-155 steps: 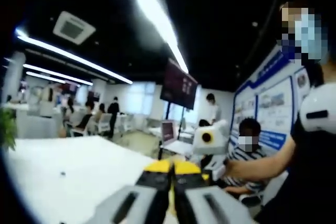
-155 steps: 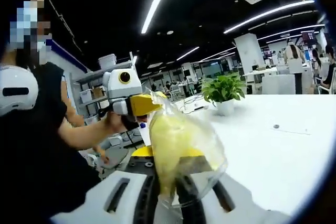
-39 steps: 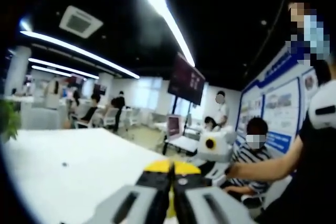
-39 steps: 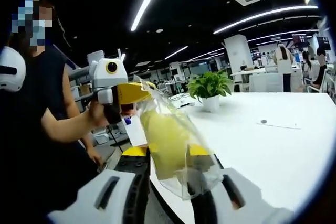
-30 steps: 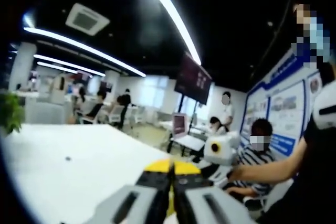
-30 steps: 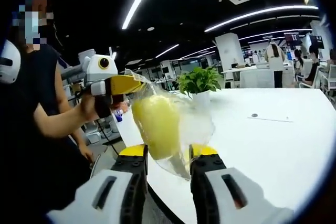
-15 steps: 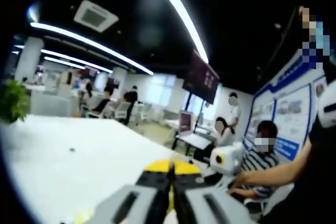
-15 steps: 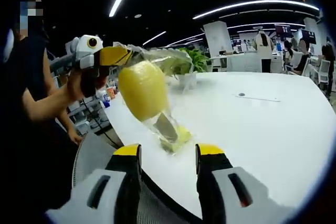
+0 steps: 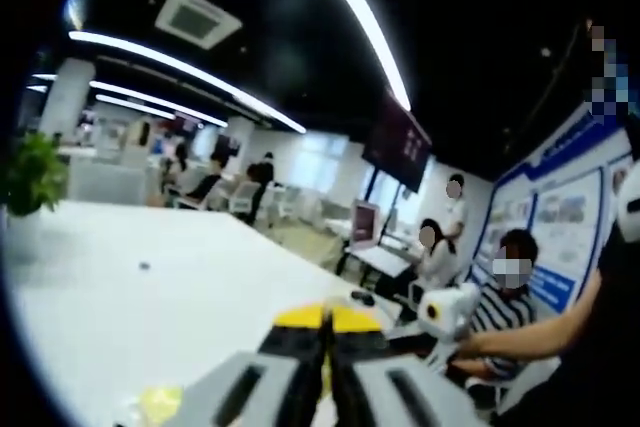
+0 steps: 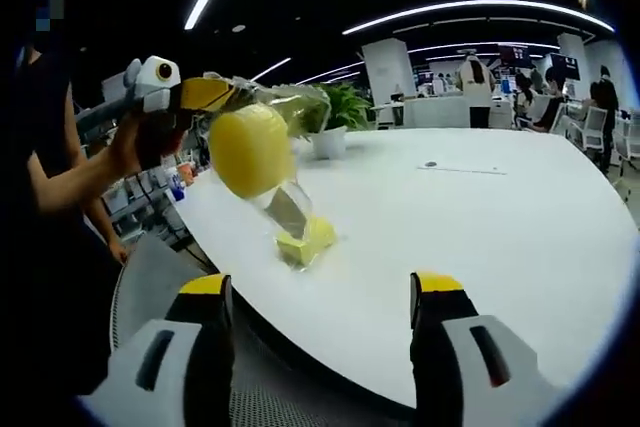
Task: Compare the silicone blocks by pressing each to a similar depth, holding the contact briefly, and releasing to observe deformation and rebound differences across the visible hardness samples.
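A clear plastic bag (image 10: 285, 112) hangs from my left gripper (image 10: 205, 95), which is shut on its top edge. Inside the bag a rounded yellow silicone block (image 10: 250, 149) hangs in the air. A smaller yellow block (image 10: 305, 240) lies in the bag's lower end, which touches the white table (image 10: 480, 227). My right gripper (image 10: 320, 292) stands wide open below and in front of the bag, holding nothing. In the left gripper view the yellow-tipped jaws of the left gripper (image 9: 327, 319) are pressed together, and a yellow block (image 9: 160, 404) shows at the lower left.
A potted plant (image 10: 340, 107) stands on the table behind the bag. A small dark item (image 10: 430, 164) lies farther out. The table's curved edge runs close to my right jaws, with a mesh chair below. People sit at the right (image 9: 510, 292).
My right gripper has opened wide and let go of the bag. The bag has swung away, now hanging from the left gripper alone with its lower end down on the table.
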A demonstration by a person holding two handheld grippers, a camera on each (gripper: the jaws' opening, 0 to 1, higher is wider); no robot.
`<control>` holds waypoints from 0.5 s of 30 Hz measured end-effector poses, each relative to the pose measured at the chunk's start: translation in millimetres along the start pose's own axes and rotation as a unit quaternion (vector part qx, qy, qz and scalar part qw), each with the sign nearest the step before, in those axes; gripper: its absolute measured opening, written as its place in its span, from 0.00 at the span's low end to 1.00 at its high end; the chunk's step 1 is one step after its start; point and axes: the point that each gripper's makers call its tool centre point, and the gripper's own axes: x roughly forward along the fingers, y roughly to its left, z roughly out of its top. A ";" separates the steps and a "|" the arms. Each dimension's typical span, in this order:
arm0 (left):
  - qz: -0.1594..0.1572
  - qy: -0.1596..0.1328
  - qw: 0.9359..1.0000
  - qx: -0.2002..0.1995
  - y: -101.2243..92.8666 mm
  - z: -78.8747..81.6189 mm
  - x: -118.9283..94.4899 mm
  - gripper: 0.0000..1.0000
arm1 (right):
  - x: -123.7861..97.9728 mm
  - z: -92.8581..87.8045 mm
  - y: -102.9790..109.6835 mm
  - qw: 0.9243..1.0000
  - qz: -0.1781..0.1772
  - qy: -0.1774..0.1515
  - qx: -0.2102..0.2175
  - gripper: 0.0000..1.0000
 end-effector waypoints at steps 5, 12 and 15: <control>0.001 0.001 1.000 -0.008 0.6 -3.6 2.0 0.00 | -6.6 -6.0 -8.7 1.000 -0.026 0.000 -0.015 0.78; 0.007 -0.011 0.999 -0.030 7.9 -5.1 6.6 0.00 | -5.1 -21.5 -25.2 0.998 -0.062 0.015 -0.024 0.92; 0.012 -0.014 0.999 -0.040 10.4 -9.4 10.7 0.00 | -2.0 -28.8 -31.5 0.996 -0.076 0.026 -0.030 0.95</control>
